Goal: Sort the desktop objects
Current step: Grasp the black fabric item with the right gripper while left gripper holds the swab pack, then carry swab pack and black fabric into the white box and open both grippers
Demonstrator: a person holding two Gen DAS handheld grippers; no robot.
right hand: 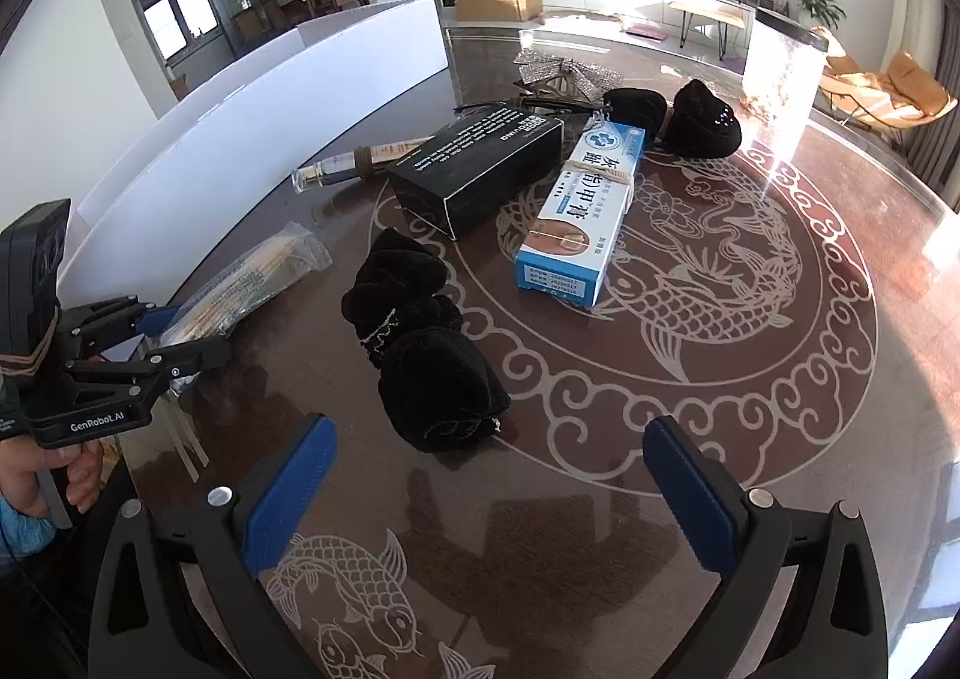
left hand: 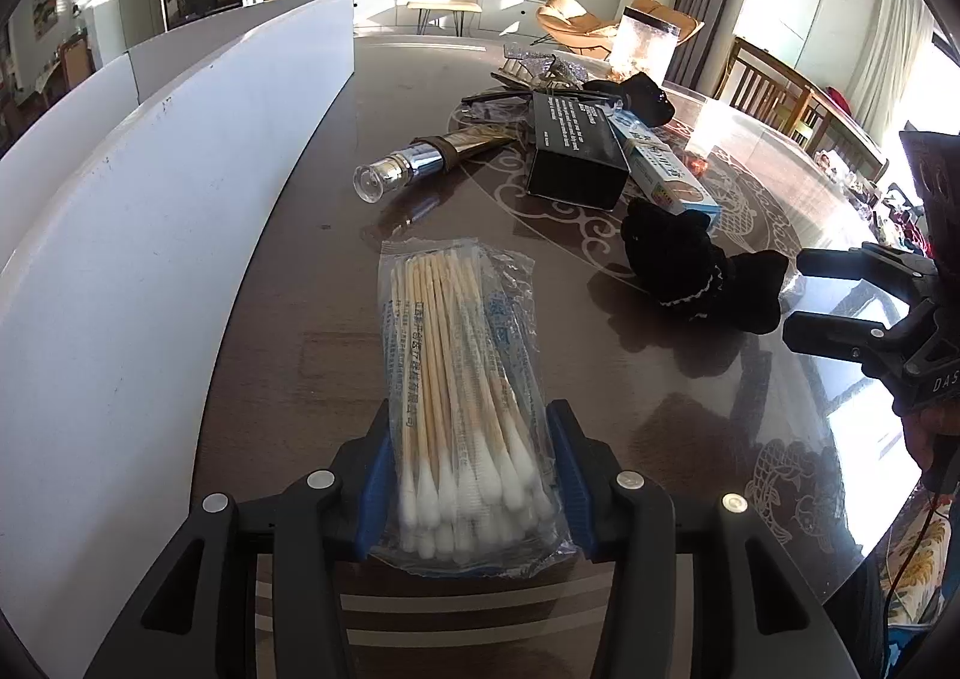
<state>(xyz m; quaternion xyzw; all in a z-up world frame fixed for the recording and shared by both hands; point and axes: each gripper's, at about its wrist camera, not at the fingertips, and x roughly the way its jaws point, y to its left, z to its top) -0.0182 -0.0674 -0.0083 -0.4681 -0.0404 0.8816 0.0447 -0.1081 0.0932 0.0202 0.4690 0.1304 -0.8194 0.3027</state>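
My left gripper (left hand: 468, 475) is shut on a clear bag of cotton swabs (left hand: 462, 379), gripping its near end on the table; the bag also shows in the right wrist view (right hand: 252, 277). My right gripper (right hand: 489, 469) is open and empty, just short of a black velvet bow (right hand: 420, 343), also seen in the left wrist view (left hand: 702, 271). Beyond lie a black box (right hand: 480, 163), a blue-and-white ointment box (right hand: 582, 205), a cosmetic tube with a clear cap (left hand: 420, 163) and a second black velvet piece (right hand: 678, 118).
A white board wall (left hand: 150, 187) runs along the table's left side. A clear plastic container (right hand: 780, 79) stands at the far right. A silver mesh item (right hand: 558, 67) and dark glasses lie behind the boxes. The brown table (right hand: 750, 379) has an ornamental fish pattern.
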